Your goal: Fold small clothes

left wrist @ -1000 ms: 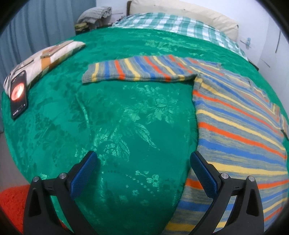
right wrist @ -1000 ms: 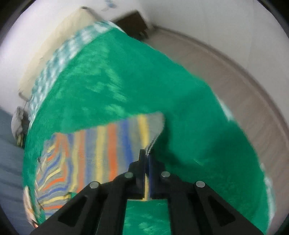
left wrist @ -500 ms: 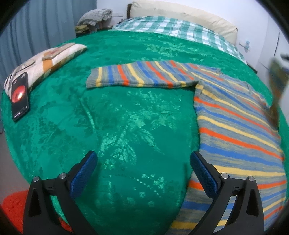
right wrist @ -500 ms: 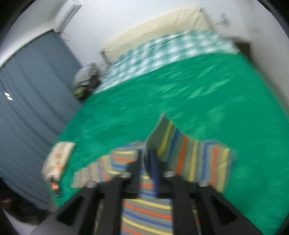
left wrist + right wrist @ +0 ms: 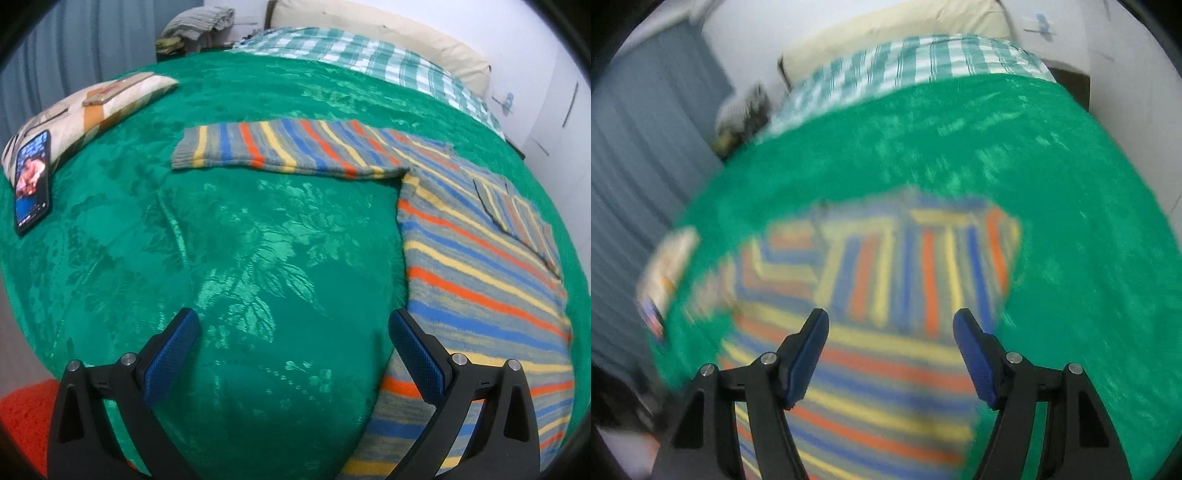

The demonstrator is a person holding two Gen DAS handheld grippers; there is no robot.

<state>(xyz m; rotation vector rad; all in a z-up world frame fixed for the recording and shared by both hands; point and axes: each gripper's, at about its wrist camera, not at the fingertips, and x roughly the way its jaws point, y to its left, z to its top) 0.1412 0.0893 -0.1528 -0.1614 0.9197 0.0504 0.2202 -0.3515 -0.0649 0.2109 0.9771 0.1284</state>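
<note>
A small striped sweater (image 5: 480, 258), grey with blue, yellow and orange bands, lies flat on a green bedspread (image 5: 240, 240). Its left sleeve (image 5: 280, 149) stretches out to the left; the right sleeve (image 5: 517, 210) is folded over the body. My left gripper (image 5: 291, 343) stands open over bare bedspread, its right finger at the sweater's lower left edge. In the blurred right wrist view my right gripper (image 5: 891, 343) hangs over the sweater (image 5: 886, 314) with its jaws opening and nothing between them; the folded sleeve (image 5: 923, 258) lies just ahead.
A phone (image 5: 32, 181) with a lit screen lies at the left edge beside a patterned cushion (image 5: 92, 107). A checked sheet (image 5: 369, 55) and cream pillow (image 5: 388, 26) are at the bed's head. A red mat (image 5: 22, 424) shows below left.
My right gripper carried the right sleeve across onto the sweater's body, let it go and opened. The left gripper stayed where it was. The phone's screen changed.
</note>
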